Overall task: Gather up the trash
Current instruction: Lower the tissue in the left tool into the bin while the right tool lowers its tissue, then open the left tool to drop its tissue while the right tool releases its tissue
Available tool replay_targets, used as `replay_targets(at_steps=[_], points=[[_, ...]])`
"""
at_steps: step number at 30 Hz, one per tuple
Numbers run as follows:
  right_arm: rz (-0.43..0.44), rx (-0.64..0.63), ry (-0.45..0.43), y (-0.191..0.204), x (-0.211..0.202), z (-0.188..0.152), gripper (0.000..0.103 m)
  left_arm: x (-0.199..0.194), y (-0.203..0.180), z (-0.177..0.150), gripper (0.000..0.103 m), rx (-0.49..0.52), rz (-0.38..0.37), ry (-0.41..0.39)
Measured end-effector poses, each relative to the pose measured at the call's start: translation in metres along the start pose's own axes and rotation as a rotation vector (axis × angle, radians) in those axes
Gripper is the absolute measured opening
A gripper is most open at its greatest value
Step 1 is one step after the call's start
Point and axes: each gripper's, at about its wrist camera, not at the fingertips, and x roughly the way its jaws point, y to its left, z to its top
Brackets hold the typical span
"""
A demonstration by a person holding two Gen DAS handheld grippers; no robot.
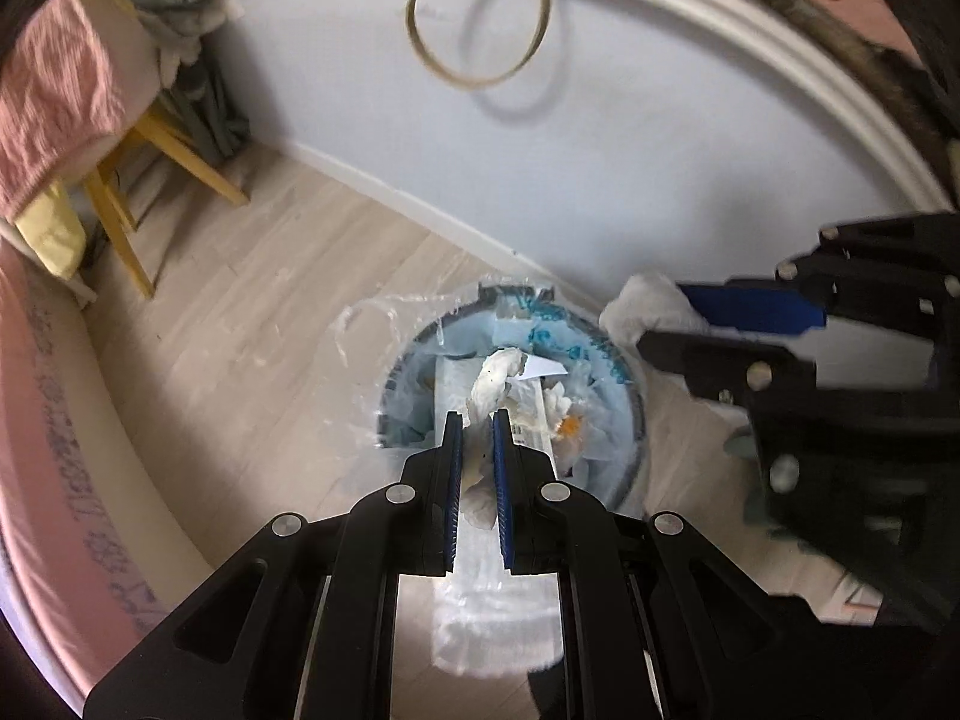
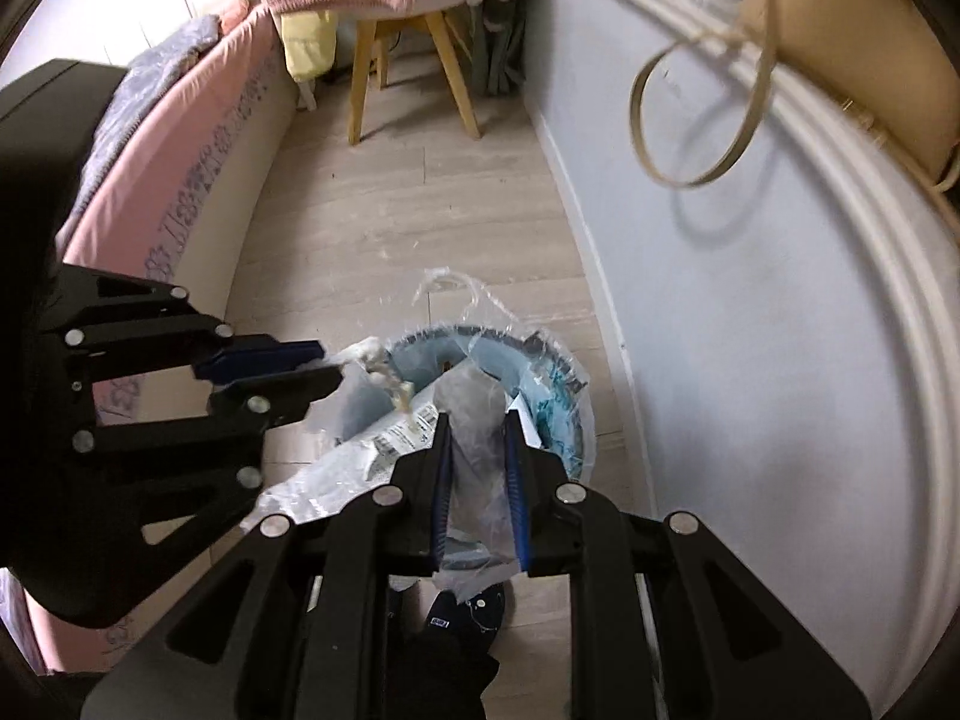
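Pinching tissue (image 1: 491, 387) between left tongs (image 1: 478, 420).

The left tongs (image 1: 478, 420) pinch a crumpled tissue (image 1: 495, 381) over the lined bin (image 1: 630, 396). At three o'clock the right tongs (image 1: 660, 324) clasp white paper (image 1: 645, 303). A chair (image 1: 120, 180) stands at ten o'clock.
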Motion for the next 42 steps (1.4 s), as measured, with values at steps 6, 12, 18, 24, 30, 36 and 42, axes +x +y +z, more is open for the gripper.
replay_targets(at_steps=[6,12,18,24,30,36,42], points=[[0.032,-0.016,0.038,-0.013,0.055,-0.014,0.017,0.064,0.005,-0.009,0.009,-0.084,-0.004,0.056],[0.054,-0.072,0.088,-0.023,0.11,-0.022,0.017,0.115,0.015,-0.016,0.009,-0.155,0.008,0.117],[0.068,-0.082,0.128,-0.029,0.152,-0.033,0.017,0.159,0.024,-0.019,0.009,-0.164,0.024,0.159],[0.071,-0.09,0.148,-0.028,0.187,-0.032,0.017,0.187,0.027,-0.021,0.009,-0.15,0.027,0.184],[0.066,-0.131,0.171,-0.03,0.212,-0.034,0.017,0.206,0.028,-0.024,0.009,-0.152,0.015,0.205],[0.077,-0.14,0.184,-0.033,0.221,-0.037,0.017,0.21,0.032,-0.024,0.023,-0.161,0.012,0.207],[0.066,-0.174,0.147,-0.032,0.217,-0.036,0.044,0.202,0.036,-0.02,0.051,-0.169,0.058,0.195]])
